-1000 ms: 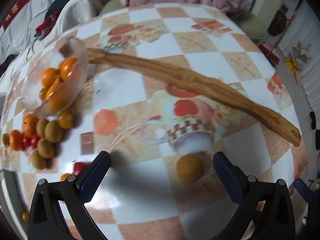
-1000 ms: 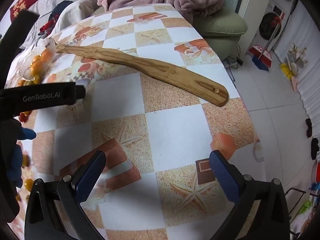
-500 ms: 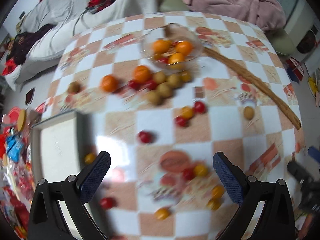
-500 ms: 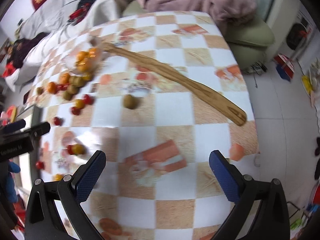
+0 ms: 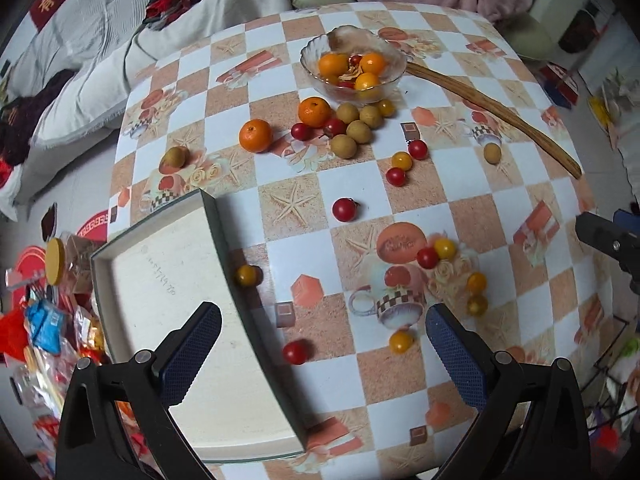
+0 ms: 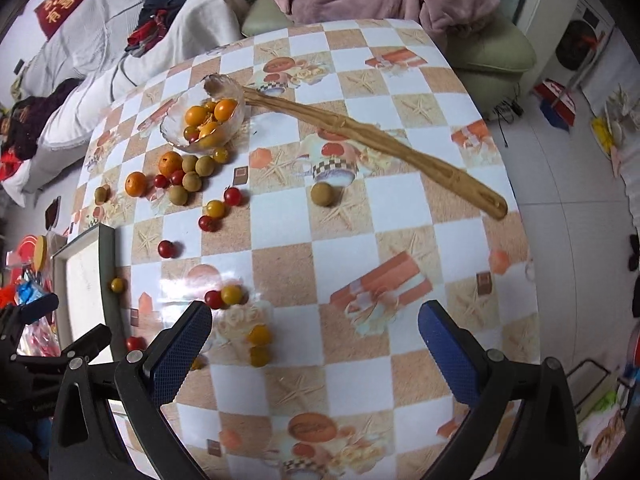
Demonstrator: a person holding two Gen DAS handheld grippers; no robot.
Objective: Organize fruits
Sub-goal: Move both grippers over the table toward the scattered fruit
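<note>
- Glass bowl [image 5: 352, 68] of oranges sits upper centre of the left wrist view; more fruit is scattered over the checkered table [image 5: 472, 216] below it.
- Left gripper [image 5: 322, 344] hangs spread wide, empty, above a white tray [image 5: 168, 280] at lower left.
- Right gripper [image 6: 314, 344] likewise gapes, grasping nothing.

A clear glass bowl [image 5: 352, 66] holds small oranges and a few cherry tomatoes. Just in front of the bowl lie two more oranges [image 5: 314, 111], a cluster of brown longans [image 5: 352, 124] and red tomatoes. Farther from the bowl, red and yellow cherry tomatoes [image 5: 344, 209] lie scattered singly and in pairs. One lone longan [image 5: 492, 153] sits well to the bowl's right.
</note>
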